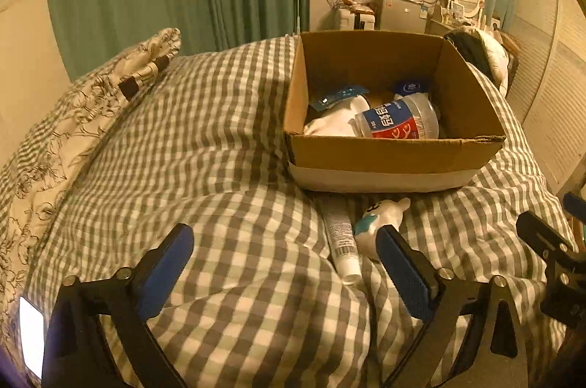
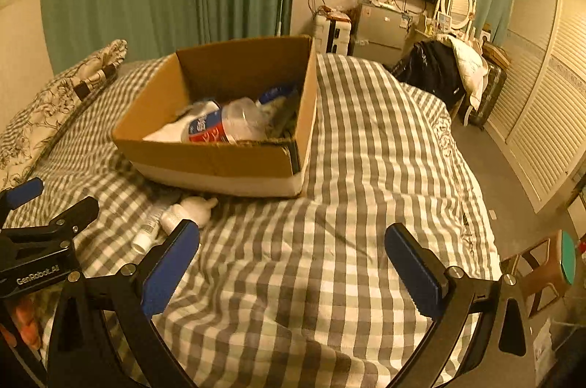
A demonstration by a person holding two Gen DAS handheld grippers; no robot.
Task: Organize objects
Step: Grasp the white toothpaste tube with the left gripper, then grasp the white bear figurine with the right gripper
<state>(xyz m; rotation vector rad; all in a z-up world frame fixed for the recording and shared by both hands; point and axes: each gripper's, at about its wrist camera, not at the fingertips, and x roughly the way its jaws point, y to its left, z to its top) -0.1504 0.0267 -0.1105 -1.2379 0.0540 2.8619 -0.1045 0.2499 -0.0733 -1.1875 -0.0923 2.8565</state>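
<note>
Both of my grippers hang over the checked bed cover (image 1: 227, 146): left gripper (image 1: 289, 263) and right gripper (image 2: 293, 263), fingers spread wide, holding nothing. The cardboard box (image 1: 388, 153) holds a plastic bottle (image 1: 399, 122). A white tube (image 1: 340, 234) and a white toy (image 1: 381, 219) lie just beside the box's near edge.

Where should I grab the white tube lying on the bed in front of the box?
Grip the tube across its flat printed middle, coming down from above with the left gripper, which is open and nearest. It lies flat, cap toward the camera, pointing at the box. The white toy sits close on its right, so set the fingers carefully there.
</note>
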